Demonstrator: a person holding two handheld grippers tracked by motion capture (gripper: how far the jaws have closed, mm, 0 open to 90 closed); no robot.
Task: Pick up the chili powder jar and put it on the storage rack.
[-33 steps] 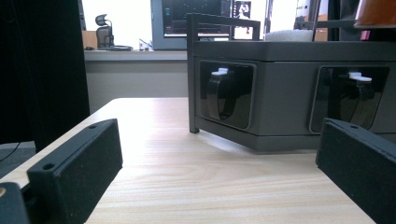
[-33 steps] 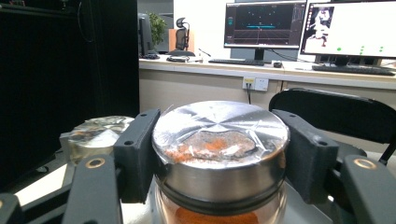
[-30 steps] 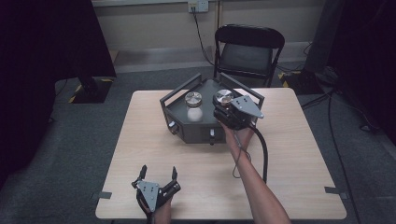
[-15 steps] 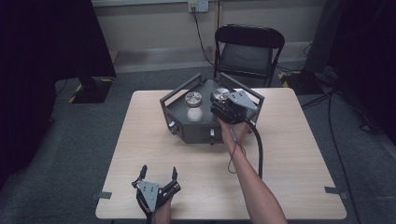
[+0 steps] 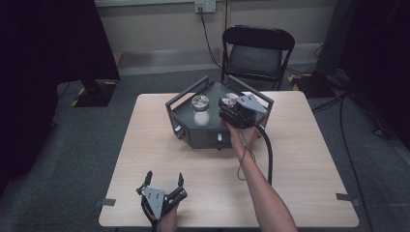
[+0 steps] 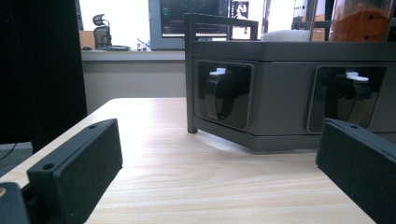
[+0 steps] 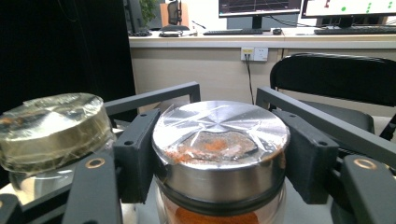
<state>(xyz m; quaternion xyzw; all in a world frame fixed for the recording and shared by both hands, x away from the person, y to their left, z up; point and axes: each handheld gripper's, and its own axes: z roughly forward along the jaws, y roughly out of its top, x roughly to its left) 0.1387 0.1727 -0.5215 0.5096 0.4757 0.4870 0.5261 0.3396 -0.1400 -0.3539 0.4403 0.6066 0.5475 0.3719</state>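
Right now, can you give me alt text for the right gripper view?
The right tongs are shut on the metal lid of a jar of orange powder. A second jar stands at left inside the dark rack, a black chair behind.

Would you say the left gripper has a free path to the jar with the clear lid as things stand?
Probably yes: the left gripper is open, with bare table ahead. The jar sits inside the railed tray, so reach over the rail. The right gripper holds the neighbouring jar.

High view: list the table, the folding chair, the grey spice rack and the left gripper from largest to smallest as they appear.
1. table
2. folding chair
3. grey spice rack
4. left gripper

The chair sits farther away, so it may look smaller than it is.
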